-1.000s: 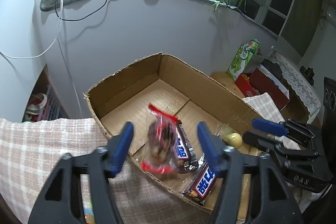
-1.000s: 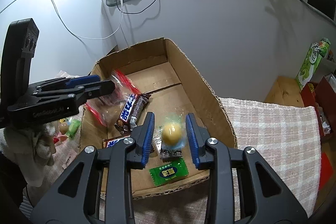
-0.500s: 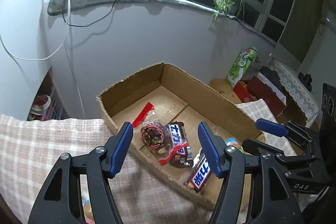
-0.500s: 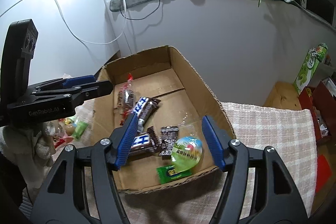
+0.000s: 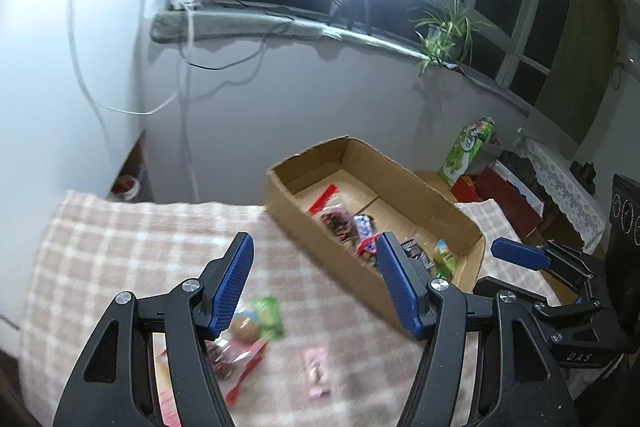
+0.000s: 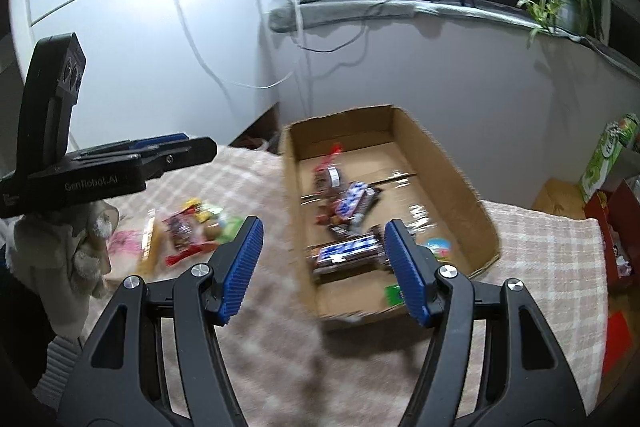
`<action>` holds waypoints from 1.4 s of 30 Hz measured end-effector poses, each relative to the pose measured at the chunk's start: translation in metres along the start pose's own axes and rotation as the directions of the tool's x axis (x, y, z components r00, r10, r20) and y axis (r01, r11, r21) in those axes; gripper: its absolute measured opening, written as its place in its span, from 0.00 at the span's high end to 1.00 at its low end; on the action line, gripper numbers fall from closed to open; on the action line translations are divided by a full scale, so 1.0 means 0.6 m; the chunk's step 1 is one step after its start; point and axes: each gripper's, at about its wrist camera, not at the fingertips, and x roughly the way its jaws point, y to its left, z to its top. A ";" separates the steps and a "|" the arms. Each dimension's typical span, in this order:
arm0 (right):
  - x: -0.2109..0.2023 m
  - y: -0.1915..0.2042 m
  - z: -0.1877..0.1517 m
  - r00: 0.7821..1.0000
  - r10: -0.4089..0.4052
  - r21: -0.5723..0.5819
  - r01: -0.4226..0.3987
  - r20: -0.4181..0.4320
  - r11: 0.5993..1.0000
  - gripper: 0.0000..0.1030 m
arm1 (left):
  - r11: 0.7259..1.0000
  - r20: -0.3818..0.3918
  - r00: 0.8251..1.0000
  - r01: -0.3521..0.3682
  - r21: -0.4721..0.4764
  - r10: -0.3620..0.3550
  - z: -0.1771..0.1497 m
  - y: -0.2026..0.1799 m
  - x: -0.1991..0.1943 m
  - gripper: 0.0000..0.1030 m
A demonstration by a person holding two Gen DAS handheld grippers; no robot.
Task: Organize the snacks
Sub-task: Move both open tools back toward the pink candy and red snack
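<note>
Snacks: a second ago each of our grippers was over the cardboard box (image 6: pixel 448 163) letting one go; now left gripper (image 5: pixel 312 283) and right gripper (image 6: pixel 324 267) have pulled back, jaws spread, holding nothing. So both drops landed; chocolate bars (image 6: pixel 348 251) and red-sealed bag (image 5: pixel 336 219) lie inside. Loose snack pile (image 6: pixel 192 227) waits on the checked cloth (image 5: pixel 140 239), left of the box, plus a pink wrapper (image 5: pixel 318 371). We judge the near box wall the only obstacle. Frames are blurry.
</note>
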 end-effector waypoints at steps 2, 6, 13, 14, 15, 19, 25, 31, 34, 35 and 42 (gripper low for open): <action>-0.004 0.023 -0.008 1.000 0.023 -0.016 -0.023 -0.007 1.000 0.36 | 1.000 0.005 1.000 -0.011 -0.011 0.011 -0.011 0.014 -0.023 0.38; 0.004 0.061 -0.023 0.998 0.055 -0.041 -0.056 -0.033 0.998 0.36 | 0.998 0.012 0.999 -0.038 -0.045 0.038 -0.037 0.044 -0.062 0.38; 0.043 0.116 -0.058 0.989 0.097 -0.063 -0.104 -0.109 0.993 0.36 | 0.994 -0.029 0.997 -0.074 -0.080 0.071 -0.076 0.087 -0.072 0.38; 0.051 0.121 -0.063 0.988 0.101 -0.061 -0.108 -0.121 0.992 0.36 | 0.994 -0.041 0.997 -0.073 -0.081 0.070 -0.080 0.090 -0.066 0.38; 0.056 0.125 -0.068 0.986 0.104 -0.058 -0.112 -0.132 0.992 0.36 | 0.994 -0.050 0.996 -0.072 -0.080 0.069 -0.085 0.093 -0.062 0.38; 0.089 0.144 -0.087 0.979 0.101 -0.066 -0.114 -0.180 0.991 0.36 | 0.995 -0.097 0.993 -0.074 -0.066 0.068 -0.100 0.101 -0.034 0.39; 0.128 0.151 -0.098 0.969 0.099 -0.051 -0.113 -0.228 0.992 0.41 | 0.996 -0.181 0.979 -0.091 0.010 0.092 -0.109 0.100 0.022 0.45; 0.155 0.155 -0.100 0.962 0.102 -0.044 -0.116 -0.254 0.992 0.41 | 0.993 -0.242 0.964 -0.100 0.056 0.111 -0.112 0.107 0.060 0.45; 0.168 0.158 -0.098 0.958 0.104 -0.040 -0.119 -0.266 0.992 0.41 | 0.989 -0.257 0.957 -0.112 0.101 0.135 -0.110 0.104 0.077 0.45; 0.173 0.159 -0.097 0.957 0.102 -0.041 -0.118 -0.270 0.992 0.41 | 0.987 -0.263 0.955 -0.113 0.113 0.139 -0.109 0.103 0.081 0.45; 0.202 0.168 -0.098 0.947 0.090 -0.053 -0.112 -0.309 0.992 0.50 | 0.980 -0.278 0.949 -0.105 0.167 0.149 -0.113 0.101 0.091 0.59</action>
